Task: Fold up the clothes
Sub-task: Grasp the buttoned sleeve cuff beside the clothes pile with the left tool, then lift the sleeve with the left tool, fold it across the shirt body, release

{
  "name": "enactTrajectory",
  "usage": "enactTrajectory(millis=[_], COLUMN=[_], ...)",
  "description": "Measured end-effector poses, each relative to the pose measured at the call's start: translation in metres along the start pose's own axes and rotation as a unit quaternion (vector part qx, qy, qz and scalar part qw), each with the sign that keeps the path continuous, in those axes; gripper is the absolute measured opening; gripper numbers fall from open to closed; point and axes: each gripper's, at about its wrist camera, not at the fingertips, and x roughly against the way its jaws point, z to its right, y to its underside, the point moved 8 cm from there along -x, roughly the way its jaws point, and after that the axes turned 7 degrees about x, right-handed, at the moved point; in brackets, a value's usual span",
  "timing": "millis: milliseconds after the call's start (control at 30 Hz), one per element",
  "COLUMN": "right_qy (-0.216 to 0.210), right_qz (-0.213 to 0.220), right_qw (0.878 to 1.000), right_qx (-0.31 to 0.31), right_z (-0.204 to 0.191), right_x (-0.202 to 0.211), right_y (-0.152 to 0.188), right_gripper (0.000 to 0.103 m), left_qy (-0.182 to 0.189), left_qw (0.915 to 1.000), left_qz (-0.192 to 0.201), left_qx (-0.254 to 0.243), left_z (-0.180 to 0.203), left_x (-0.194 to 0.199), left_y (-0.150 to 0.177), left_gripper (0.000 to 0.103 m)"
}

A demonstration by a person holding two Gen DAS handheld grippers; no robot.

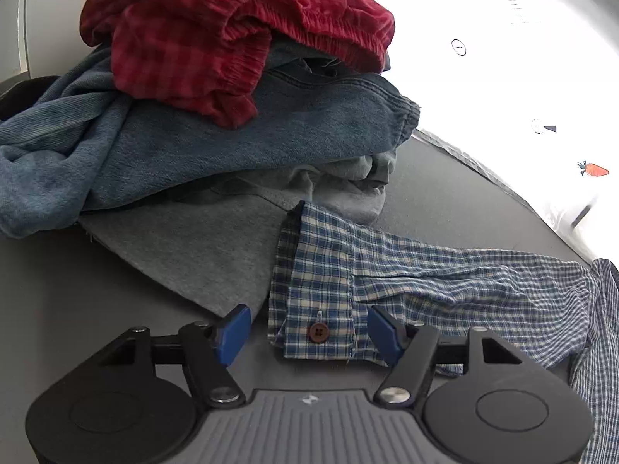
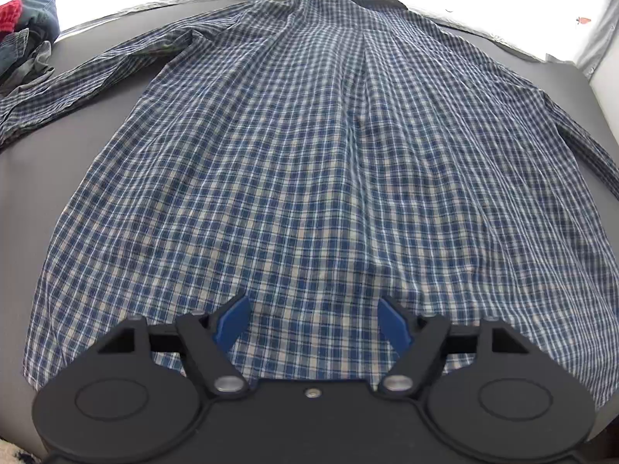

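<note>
Grey table (image 2: 46, 201) | plaid shirt (image 2: 309, 174) flat | both tongs (image 1: 309, 332) (image 2: 309, 324) agape, empty

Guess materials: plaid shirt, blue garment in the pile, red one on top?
Plaid shirt: thin woven cloth, likely cotton, matte; fine creases, lies flat. Blue garment: looks like washed denim; faded twill, stitched seams. Red garment: soft checked weave, maybe flannel; gathered elastic band.

Left gripper (image 1: 309, 332): black linkage arms w/ silver pivot screws, blue finger pads (image 1: 234, 334), ribbed grey base, two round black discs. Right gripper (image 2: 311, 324) is built the same, but w/ smooth black base and one small centre screw.
</note>
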Motion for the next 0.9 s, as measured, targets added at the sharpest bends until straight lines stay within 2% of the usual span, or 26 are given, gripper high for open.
enactTrajectory(millis=[100, 133, 167, 200, 333, 433, 533, 600, 667, 733, 800, 900], right_qy=[-0.016, -0.018, -0.017, -0.017, -0.028, -0.031, -0.040, -0.042, -0.039, -0.038, -0.033, -0.022], right_qz=[-0.011, -0.011, -0.010, -0.009, -0.011, -0.005, 0.012, 0.024, 0.039, 0.053, 0.067, 0.078], right_qw=[0.999, 0.999, 0.999, 0.999, 0.999, 0.999, 0.999, 0.998, 0.997, 0.996, 0.993, 0.988], right_qx=[-0.044, -0.044, -0.035, -0.029, -0.024, -0.014, -0.020, -0.029, -0.044, -0.064, -0.093, -0.133], right_z=[0.006, 0.006, 0.005, 0.004, 0.005, 0.012, 0.031, 0.050, 0.077, 0.104, 0.137, 0.186], right_x=[-0.004, -0.005, -0.005, -0.005, -0.003, 0.000, 0.003, 0.006, 0.011, 0.017, 0.023, 0.028], right_y=[0.001, 0.002, 0.002, 0.002, 0.005, 0.004, -0.003, -0.007, -0.011, -0.012, -0.009, 0.003], right_gripper=[0.078, 0.078, 0.078, 0.078, 0.078, 0.075, 0.075, 0.075, 0.075, 0.075, 0.075, 0.075], left_qy=[0.010, 0.000, -0.011, -0.009, 0.003, 0.050, 0.124, 0.176, 0.234, 0.295, 0.336, 0.348], left_qw=[0.9985, 0.9983, 0.9983, 0.9982, 0.9954, 0.9906, 0.9855, 0.9771, 0.9641, 0.9507, 0.9378, 0.9293], left_qz=[-0.019, -0.007, -0.002, -0.005, 0.022, 0.066, 0.102, 0.118, 0.123, 0.088, 0.047, -0.019], left_qx=[0.050, 0.057, 0.058, 0.058, 0.094, 0.109, 0.055, 0.010, -0.026, -0.036, -0.076, -0.123], left_z=[0.001, 0.001, 0.002, 0.005, 0.013, 0.047, 0.119, 0.174, 0.235, 0.288, 0.347, 0.411], left_x=[-0.023, -0.024, -0.024, -0.024, 0.001, 0.044, 0.098, 0.135, 0.175, 0.196, 0.209, 0.207], left_y=[-0.002, -0.004, -0.005, -0.006, -0.017, -0.032, -0.036, -0.027, 0.000, 0.035, 0.088, 0.170], left_gripper=[0.065, 0.052, 0.013, 0.006, 0.005, 0.005, 0.005, 0.005, 0.005, 0.005, 0.005, 0.007])
